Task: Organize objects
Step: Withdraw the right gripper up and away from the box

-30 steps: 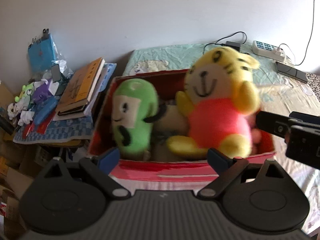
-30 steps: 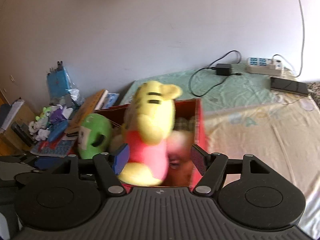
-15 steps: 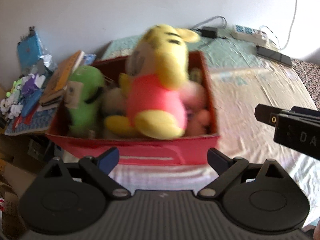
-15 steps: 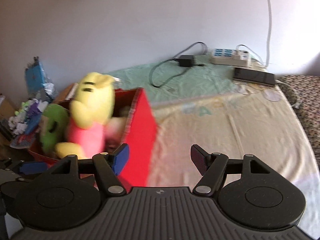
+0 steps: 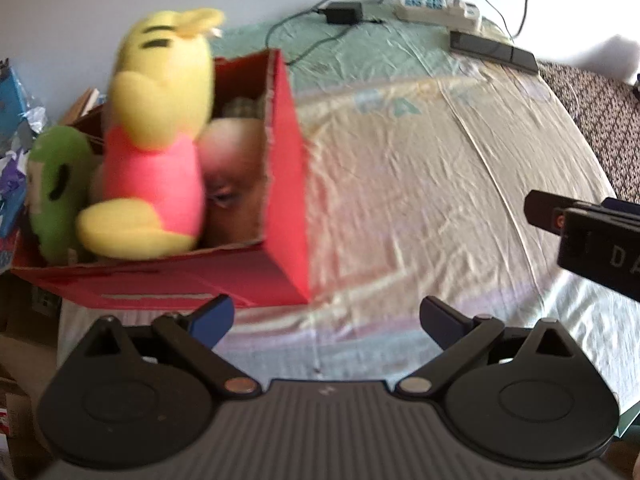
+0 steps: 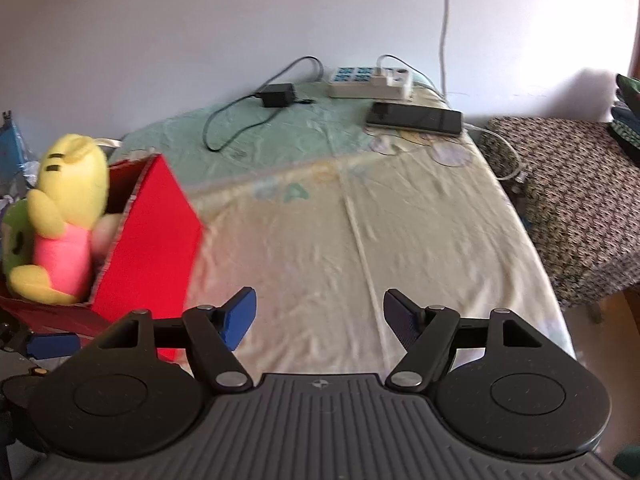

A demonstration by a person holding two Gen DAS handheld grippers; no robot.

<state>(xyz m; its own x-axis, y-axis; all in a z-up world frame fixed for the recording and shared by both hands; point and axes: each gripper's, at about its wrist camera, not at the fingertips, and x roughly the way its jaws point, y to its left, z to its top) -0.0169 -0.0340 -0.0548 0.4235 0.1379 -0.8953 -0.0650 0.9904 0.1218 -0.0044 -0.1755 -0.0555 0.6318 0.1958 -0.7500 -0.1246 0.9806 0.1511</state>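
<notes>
A red cardboard box [image 5: 286, 184] [image 6: 152, 240] stands at the left edge of the bed. Upright inside it is a yellow plush tiger in a pink shirt [image 5: 156, 148] [image 6: 64, 216], with a green plush [image 5: 56, 188] and a pinkish plush [image 5: 236, 176] beside it. My left gripper [image 5: 326, 316] hovers over the sheet just right of the box's near corner; its jaws are opening with nothing between them. My right gripper [image 6: 318, 314] hangs over bare sheet to the right of the box, jaws also opening and empty. Its body [image 5: 592, 236] juts in at the right of the left wrist view.
The bed carries a pale yellow and green sheet [image 6: 360, 216]. Near the wall lie a white power strip [image 6: 370, 80], a black charger with its cable [image 6: 276, 94] and a dark phone [image 6: 414, 118]. A patterned cover [image 6: 560, 200] lies to the right. Clutter [image 5: 12, 152] sits left of the box.
Both grippers have swung right, away from the box and over the bare sheet. The box and plush toys have slid to the left of both views. Both pairs of jaws stand wider.
</notes>
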